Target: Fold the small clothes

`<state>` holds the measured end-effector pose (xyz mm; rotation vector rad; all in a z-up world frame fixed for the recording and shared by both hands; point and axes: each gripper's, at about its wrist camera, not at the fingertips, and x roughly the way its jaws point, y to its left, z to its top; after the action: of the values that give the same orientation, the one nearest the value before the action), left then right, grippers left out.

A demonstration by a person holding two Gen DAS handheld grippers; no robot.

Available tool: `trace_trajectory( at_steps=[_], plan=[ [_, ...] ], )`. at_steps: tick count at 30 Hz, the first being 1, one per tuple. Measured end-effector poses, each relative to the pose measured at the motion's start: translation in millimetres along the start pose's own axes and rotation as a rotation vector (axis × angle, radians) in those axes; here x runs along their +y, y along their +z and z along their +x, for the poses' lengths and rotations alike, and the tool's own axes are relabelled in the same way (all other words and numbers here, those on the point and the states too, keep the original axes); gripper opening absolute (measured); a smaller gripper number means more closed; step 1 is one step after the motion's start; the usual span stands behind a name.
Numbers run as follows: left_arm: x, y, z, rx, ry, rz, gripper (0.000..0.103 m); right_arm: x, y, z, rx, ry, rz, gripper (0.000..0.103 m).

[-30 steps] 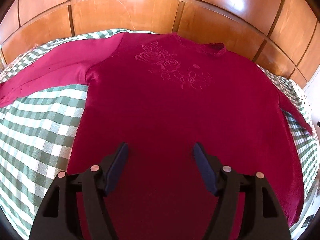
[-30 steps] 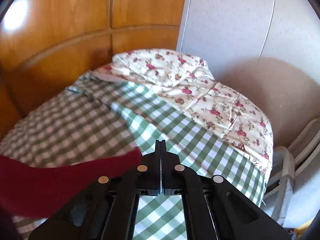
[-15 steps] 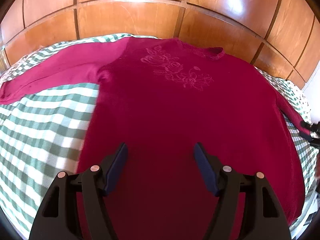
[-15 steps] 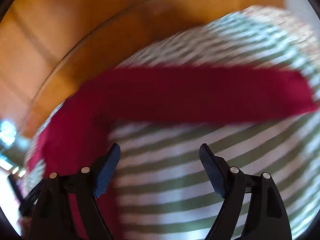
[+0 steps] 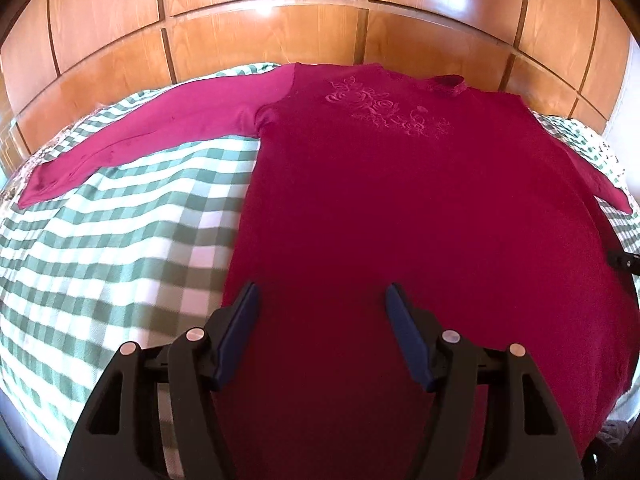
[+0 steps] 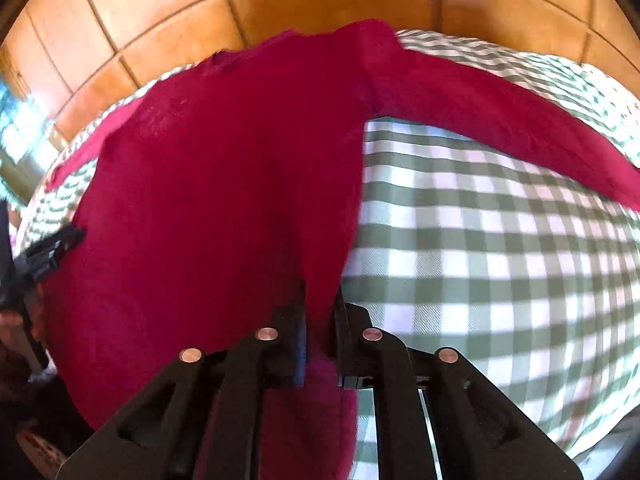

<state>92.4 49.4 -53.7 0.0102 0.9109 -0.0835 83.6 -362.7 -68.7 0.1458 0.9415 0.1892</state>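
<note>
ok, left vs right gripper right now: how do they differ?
The left gripper is open, its jaws apart above the red sweater. The right gripper has just been closing and pinches the sweater's side edge between its pads. Both point down over the checked cloth.

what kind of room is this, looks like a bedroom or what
Most likely a bedroom. The red sweater lies spread on what looks like a bed under a green checked cover, backed by a wall of glossy wooden panels that could be a headboard or wardrobe.
</note>
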Motion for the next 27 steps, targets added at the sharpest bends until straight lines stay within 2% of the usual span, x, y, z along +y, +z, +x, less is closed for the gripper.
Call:
trace_trajectory(
  at_steps=[3, 4, 5, 7, 9, 11, 13, 15, 16, 17, 20, 22, 27],
  plan=[
    [1, 2, -7, 0.007, 0.013, -0.004, 0.064, -13, -4, -7, -0.001, 0.048, 0.087, 0.046],
    [1, 1, -8, 0.008, 0.017, -0.006, 0.066, -14, -7, -11, -0.001, 0.055, 0.095, 0.063],
    [2, 0, -10, 0.008, 0.022, -0.010, 0.066, -12, -12, -14, 0.000, 0.053, 0.090, 0.070],
    [11, -7, -15, 0.009, 0.033, -0.031, 0.067, -5, -24, -25, -0.008, 0.016, 0.060, 0.070],
    [23, -16, -20, 0.016, 0.054, -0.074, 0.071, 7, -38, -44, -0.072, -0.041, 0.024, 0.070],
    [34, -28, -24, 0.028, 0.043, -0.120, 0.071, 17, -50, -54, -0.106, -0.041, -0.003, 0.069],
    [40, -37, -29, 0.031, 0.040, -0.135, 0.071, 34, -63, -51, -0.086, -0.070, -0.074, 0.064],
    [40, -43, -34, 0.035, 0.056, -0.114, 0.071, 42, -78, -27, 0.008, -0.208, -0.185, 0.063],
    [41, -46, -38, 0.039, 0.060, -0.111, 0.071, 38, -83, -21, 0.021, -0.217, -0.191, 0.063],
    [44, -48, -41, 0.042, 0.058, -0.117, 0.071, 33, -83, -24, -0.002, -0.191, -0.164, 0.063],
    [53, -47, -49, 0.040, 0.049, -0.163, 0.069, 11, -69, -34, 0.021, -0.100, -0.055, 0.063],
    [51, -36, -51, 0.012, 0.030, -0.178, 0.069, -17, -54, -44, -0.021, -0.067, 0.058, 0.063],
    [20, -4, -49, -0.056, -0.025, -0.116, 0.072, -129, -17, -61, -0.189, -0.076, 0.494, 0.064]
  ],
)
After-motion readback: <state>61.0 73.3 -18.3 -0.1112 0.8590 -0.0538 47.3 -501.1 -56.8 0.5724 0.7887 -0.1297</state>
